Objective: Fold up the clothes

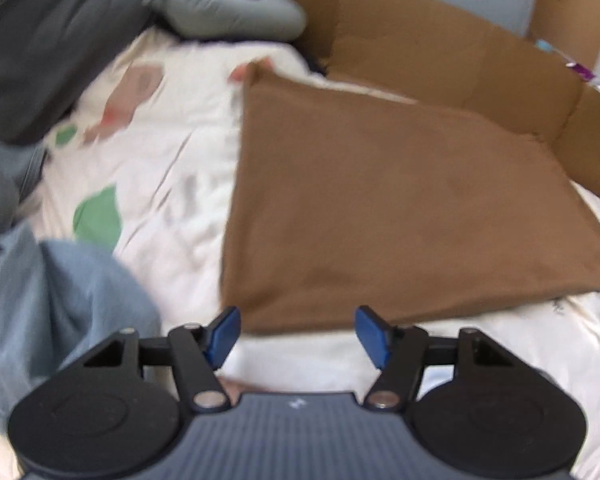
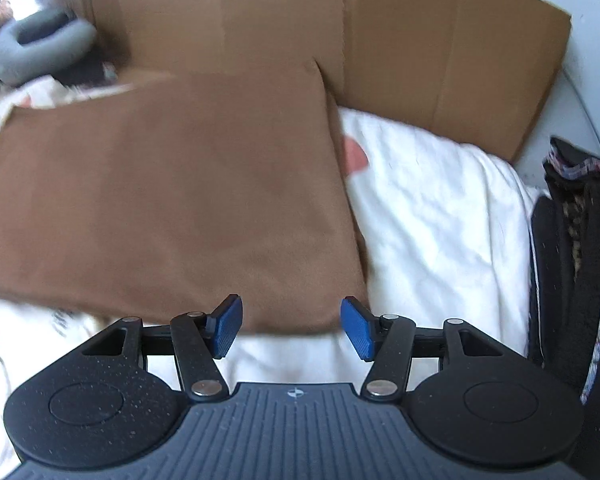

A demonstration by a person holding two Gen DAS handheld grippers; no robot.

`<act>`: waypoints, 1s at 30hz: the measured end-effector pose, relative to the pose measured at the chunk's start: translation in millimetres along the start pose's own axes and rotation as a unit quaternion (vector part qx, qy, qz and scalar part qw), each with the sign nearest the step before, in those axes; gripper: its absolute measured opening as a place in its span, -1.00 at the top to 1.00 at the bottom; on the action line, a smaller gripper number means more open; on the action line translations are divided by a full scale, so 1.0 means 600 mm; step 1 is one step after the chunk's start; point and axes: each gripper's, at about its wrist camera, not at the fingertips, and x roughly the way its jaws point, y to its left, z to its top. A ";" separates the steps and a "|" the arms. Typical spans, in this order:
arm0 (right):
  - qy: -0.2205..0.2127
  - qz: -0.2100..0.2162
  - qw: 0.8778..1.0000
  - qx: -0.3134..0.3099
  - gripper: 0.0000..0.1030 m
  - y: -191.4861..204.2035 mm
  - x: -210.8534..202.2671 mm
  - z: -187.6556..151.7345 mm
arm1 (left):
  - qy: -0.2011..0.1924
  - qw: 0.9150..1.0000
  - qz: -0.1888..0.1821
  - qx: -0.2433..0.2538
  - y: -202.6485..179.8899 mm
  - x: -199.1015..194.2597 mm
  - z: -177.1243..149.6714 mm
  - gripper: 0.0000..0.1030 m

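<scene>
Because the brown garment [image 1: 400, 208] lies flat as a folded panel on the white bed cover [image 1: 172, 184], its near hem just ahead of both tongs, a careless next grab could pinch the cover along with it and drag the fold askew. The left tongs [image 1: 296, 336] and right tongs [image 2: 292, 328] stand released, nothing between their blue pads. Cardboard [image 2: 380, 40] walls off the far side; a blue garment [image 1: 60, 312] crowds the left, a dark bag [image 2: 572, 248] the right, leaving open bed between.
</scene>
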 end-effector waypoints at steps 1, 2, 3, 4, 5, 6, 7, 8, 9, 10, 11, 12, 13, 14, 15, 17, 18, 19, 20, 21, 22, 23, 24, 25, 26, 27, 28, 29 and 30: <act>-0.007 0.007 1.000 0.000 -0.18 0.005 -0.003 0.004 | -0.004 1.000 -0.006 0.000 -0.010 -0.001 0.004 -0.29; -0.009 0.016 1.000 -0.004 -0.18 0.014 -0.003 0.007 | -0.006 1.000 -0.013 0.000 -0.018 0.000 0.008 -0.29; -0.010 0.026 1.000 -0.008 -0.18 0.024 -0.003 0.011 | -0.008 1.000 -0.019 -0.002 -0.025 0.002 0.011 -0.29; -0.011 0.035 0.999 -0.012 -0.18 0.033 -0.003 0.014 | -0.011 1.000 -0.027 0.000 -0.036 0.006 0.015 -0.29; -0.012 0.045 0.999 -0.016 -0.16 0.043 -0.003 0.017 | -0.013 0.999 -0.033 0.003 -0.045 0.013 0.018 -0.29; -0.010 0.052 0.998 -0.021 -0.13 0.056 0.001 0.020 | -0.014 0.999 -0.040 0.009 -0.056 0.018 0.019 -0.29; -0.008 0.060 0.998 -0.026 -0.08 0.069 0.004 0.023 | -0.015 0.999 -0.047 0.016 -0.069 0.021 0.019 -0.27; -0.006 0.067 0.997 -0.030 -0.06 0.082 0.008 0.026 | -0.015 0.998 -0.056 0.027 -0.081 0.027 0.020 -0.27; -0.003 0.074 0.997 -0.035 -0.05 0.095 0.012 0.029 | -0.015 0.997 -0.063 0.043 -0.093 0.034 0.022 -0.26; -0.002 0.079 0.996 -0.043 -0.03 0.111 0.013 0.032 | -0.016 0.996 -0.068 0.059 -0.105 0.040 0.024 -0.25; -0.002 0.084 0.995 -0.050 0.01 0.127 0.015 0.034 | -0.017 0.995 -0.075 0.069 -0.115 0.046 0.025 -0.23; -0.001 0.089 0.994 -0.056 0.06 0.141 0.018 0.036 | -0.016 0.994 -0.082 0.074 -0.124 0.052 0.027 -0.14; 0.002 0.095 0.994 -0.060 0.16 0.155 0.020 0.038 | -0.014 0.993 -0.089 0.080 -0.133 0.058 0.029 0.00; 0.004 0.099 0.993 -0.062 0.27 0.167 0.023 0.040 | -0.010 0.992 -0.096 0.085 -0.142 0.065 0.031 0.05; 0.006 0.103 0.993 -0.064 0.32 0.179 0.027 0.042 | -0.010 0.991 -0.100 0.090 -0.151 0.070 0.032 0.11; 0.008 0.110 0.991 -0.072 0.66 0.202 0.036 0.044 | -0.018 0.990 -0.105 0.096 -0.166 0.074 0.035 0.12; 0.009 0.113 0.991 -0.077 0.69 0.213 0.038 0.042 | -0.020 0.989 -0.108 0.096 -0.173 0.076 0.036 0.20; 0.010 0.116 0.990 -0.082 0.69 0.223 0.040 0.040 | -0.018 0.989 -0.113 0.097 -0.179 0.080 0.036 0.31; 0.011 0.118 0.989 -0.087 0.69 0.234 0.041 0.037 | -0.016 0.988 -0.119 0.098 -0.185 0.084 0.035 0.34; 0.013 0.121 0.988 -0.093 0.69 0.244 0.042 0.033 | -0.013 0.987 -0.125 0.100 -0.191 0.088 0.035 0.35; 0.016 0.122 0.988 -0.098 0.69 0.251 0.043 0.028 | -0.012 0.986 -0.130 0.103 -0.197 0.092 0.031 0.35; 0.019 0.123 0.987 -0.102 0.69 0.258 0.045 0.023 | -0.008 0.986 -0.133 0.104 -0.200 0.095 0.026 0.35; 0.023 0.124 0.986 -0.107 0.69 0.263 0.045 0.017 | -0.004 0.985 -0.135 0.105 -0.201 0.099 0.021 0.37; 0.027 0.122 0.986 -0.112 0.69 0.268 0.046 0.010 | 0.001 0.985 -0.137 0.106 -0.202 0.102 0.016 0.38; 0.030 0.120 0.986 -0.116 0.70 0.272 0.045 0.004 | 0.005 0.984 -0.139 0.107 -0.203 0.105 0.011 0.38; 0.033 0.117 0.985 -0.120 0.70 0.274 0.044 -0.002 | 0.010 0.984 -0.142 0.108 -0.204 0.108 0.006 0.38; 0.036 0.115 0.985 -0.121 0.68 0.276 0.042 -0.006 | 0.012 0.984 -0.143 0.109 -0.203 0.109 0.001 0.38; 0.040 0.114 0.985 -0.121 0.67 0.277 0.040 -0.008 | 0.012 0.984 -0.144 0.108 -0.201 0.108 -0.005 0.38; 0.043 0.114 0.985 -0.119 0.67 0.276 0.037 -0.009 | 0.012 0.984 -0.145 0.106 -0.199 0.105 -0.009 0.38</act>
